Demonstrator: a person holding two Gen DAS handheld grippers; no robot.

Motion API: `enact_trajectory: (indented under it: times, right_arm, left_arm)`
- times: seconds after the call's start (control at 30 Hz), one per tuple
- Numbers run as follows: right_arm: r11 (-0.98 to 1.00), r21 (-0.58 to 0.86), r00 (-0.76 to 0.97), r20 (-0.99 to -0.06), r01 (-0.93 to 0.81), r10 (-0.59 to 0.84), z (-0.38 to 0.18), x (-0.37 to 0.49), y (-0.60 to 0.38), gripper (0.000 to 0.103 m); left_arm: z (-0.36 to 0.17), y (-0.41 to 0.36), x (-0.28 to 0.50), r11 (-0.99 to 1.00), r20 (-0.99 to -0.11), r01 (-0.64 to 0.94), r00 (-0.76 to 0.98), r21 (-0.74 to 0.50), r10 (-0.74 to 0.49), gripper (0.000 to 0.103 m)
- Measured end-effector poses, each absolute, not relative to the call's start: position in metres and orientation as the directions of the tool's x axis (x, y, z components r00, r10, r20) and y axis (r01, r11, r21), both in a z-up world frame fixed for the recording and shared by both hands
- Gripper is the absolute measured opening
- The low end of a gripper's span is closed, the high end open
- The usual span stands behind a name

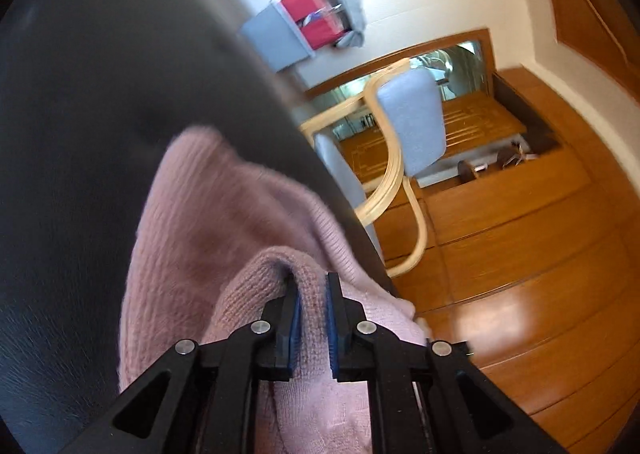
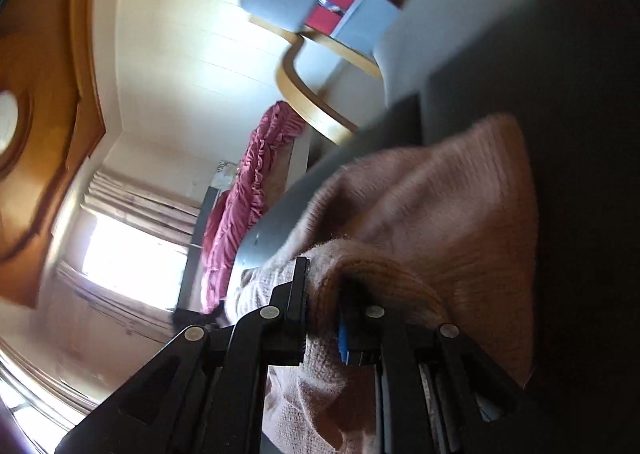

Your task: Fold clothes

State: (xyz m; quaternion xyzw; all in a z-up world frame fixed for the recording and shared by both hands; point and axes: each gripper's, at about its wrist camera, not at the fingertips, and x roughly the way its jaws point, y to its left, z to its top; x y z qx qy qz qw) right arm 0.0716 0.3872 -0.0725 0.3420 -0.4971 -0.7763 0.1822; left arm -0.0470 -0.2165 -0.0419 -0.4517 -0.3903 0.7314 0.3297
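2 grippers tilted, L, R pinching pink sweater

Pink sweater on black leather surface

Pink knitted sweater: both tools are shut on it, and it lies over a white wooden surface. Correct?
Not quite. The surface is black and leather-like, not white wood, as the left wrist view shows. The rest holds: the left tool and the right tool are each shut on a fold of the pink knitted sweater.
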Motion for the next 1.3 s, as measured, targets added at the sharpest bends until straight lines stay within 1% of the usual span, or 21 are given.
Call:
enact_trajectory:
  times: [0.07, 0.13, 0.2, 0.27, 0.4, 0.43, 0.47, 0.5, 0.57, 0.63, 0.73, 0.77, 0.8, 0.83, 0.9, 0.97, 1.0, 1.03, 1.13, 1.23, 1.3]
  right_arm:
    - [-0.434, 0.900, -0.692, -0.336, -0.037, -0.639, -0.072, 0.076, 0.389, 0.021]
    - [-0.466, 0.885, -0.678, -0.336, 0.012, -0.654, -0.064, 0.085, 0.386, 0.047]
    - [-0.499, 0.865, -0.651, -0.343, 0.063, -0.677, -0.056, 0.093, 0.382, 0.052]
    - [-0.536, 0.839, -0.615, -0.374, 0.095, -0.694, -0.053, 0.106, 0.376, 0.053]
    - [-0.632, 0.761, -0.552, -0.469, 0.143, -0.690, -0.052, 0.108, 0.352, 0.053]
    - [-0.656, 0.738, -0.542, -0.492, 0.155, -0.681, -0.052, 0.107, 0.345, 0.046]
    - [-0.674, 0.720, -0.535, -0.509, 0.165, -0.674, -0.052, 0.107, 0.339, 0.035]
    - [-0.683, 0.711, -0.529, -0.520, 0.167, -0.670, -0.051, 0.108, 0.336, 0.013]
    - [-0.683, 0.712, -0.531, -0.521, 0.162, -0.669, -0.046, 0.105, 0.335, 0.011]
    - [-0.653, 0.739, -0.560, -0.474, 0.166, -0.679, -0.037, 0.095, 0.341, 0.011]
    - [-0.590, 0.790, -0.626, -0.377, 0.168, -0.683, -0.022, 0.073, 0.360, 0.011]
    - [-0.577, 0.803, -0.651, -0.360, 0.149, -0.668, -0.019, 0.062, 0.367, 0.011]
    - [-0.570, 0.813, -0.683, -0.349, 0.120, -0.641, -0.019, 0.051, 0.377, 0.011]
    - [-0.559, 0.825, -0.710, -0.345, 0.082, -0.614, -0.022, 0.042, 0.386, 0.011]
    - [-0.527, 0.850, -0.751, -0.352, -0.007, -0.558, -0.033, 0.025, 0.406, 0.015]
    - [-0.459, 0.884, -0.760, -0.357, -0.087, -0.543, -0.050, 0.018, 0.422, 0.024]
    - [-0.444, 0.891, -0.761, -0.353, -0.096, -0.544, -0.054, 0.021, 0.424, 0.036]
    - [-0.453, 0.888, -0.763, -0.349, -0.082, -0.545, -0.055, 0.029, 0.424, 0.041]
    - [-0.498, 0.866, -0.764, -0.349, -0.042, -0.542, -0.055, 0.052, 0.421, 0.042]
    - [-0.654, 0.757, -0.758, -0.432, -0.010, -0.489, -0.043, 0.087, 0.407, 0.043]
    - [-0.724, 0.690, -0.751, -0.481, -0.006, -0.452, -0.039, 0.108, 0.399, 0.047]
  left_arm:
    - [-0.039, -0.214, -0.040, -0.470, -0.400, -0.158, -0.337, -0.868, 0.852, 0.018]
    - [-0.036, -0.212, -0.033, -0.461, -0.396, -0.186, -0.299, -0.868, 0.868, 0.021]
    - [-0.033, -0.210, -0.025, -0.450, -0.393, -0.214, -0.261, -0.867, 0.882, 0.024]
    - [-0.030, -0.207, -0.019, -0.440, -0.393, -0.239, -0.221, -0.865, 0.893, 0.026]
    - [-0.038, -0.184, -0.016, -0.485, -0.461, -0.229, -0.152, -0.844, 0.874, 0.026]
    - [-0.038, -0.179, -0.017, -0.496, -0.473, -0.231, -0.151, -0.837, 0.868, 0.024]
    - [-0.037, -0.174, -0.021, -0.492, -0.467, -0.232, -0.155, -0.839, 0.871, 0.021]
    - [-0.036, -0.169, -0.026, -0.485, -0.459, -0.233, -0.160, -0.843, 0.874, 0.012]
    - [-0.029, -0.168, -0.033, -0.462, -0.428, -0.232, -0.185, -0.856, 0.885, 0.009]
    - [-0.021, -0.167, -0.043, -0.436, -0.392, -0.224, -0.218, -0.872, 0.894, 0.005]
    - [-0.009, -0.166, -0.069, -0.398, -0.333, -0.193, -0.299, -0.897, 0.894, 0.005]
    - [-0.007, -0.167, -0.078, -0.386, -0.316, -0.170, -0.332, -0.907, 0.889, 0.005]
    - [-0.010, -0.168, -0.086, -0.390, -0.321, -0.139, -0.359, -0.910, 0.876, 0.007]
    - [-0.013, -0.170, -0.095, -0.396, -0.330, -0.104, -0.385, -0.912, 0.862, 0.013]
    - [-0.029, -0.176, -0.116, -0.409, -0.378, 0.012, -0.408, -0.912, 0.831, 0.018]
    - [-0.049, -0.182, -0.121, -0.369, -0.375, 0.098, -0.407, -0.924, 0.833, 0.018]
    - [-0.052, -0.183, -0.119, -0.376, -0.381, 0.097, -0.412, -0.921, 0.827, 0.018]
    - [-0.054, -0.185, -0.116, -0.390, -0.391, 0.091, -0.419, -0.916, 0.820, 0.018]
    - [-0.040, -0.194, -0.093, -0.546, -0.466, -0.036, -0.475, -0.837, 0.747, 0.020]
    - [-0.028, -0.210, -0.071, -0.647, -0.508, -0.123, -0.518, -0.752, 0.688, 0.020]
    - [-0.023, -0.223, -0.060, -0.701, -0.534, -0.146, -0.548, -0.698, 0.644, 0.021]
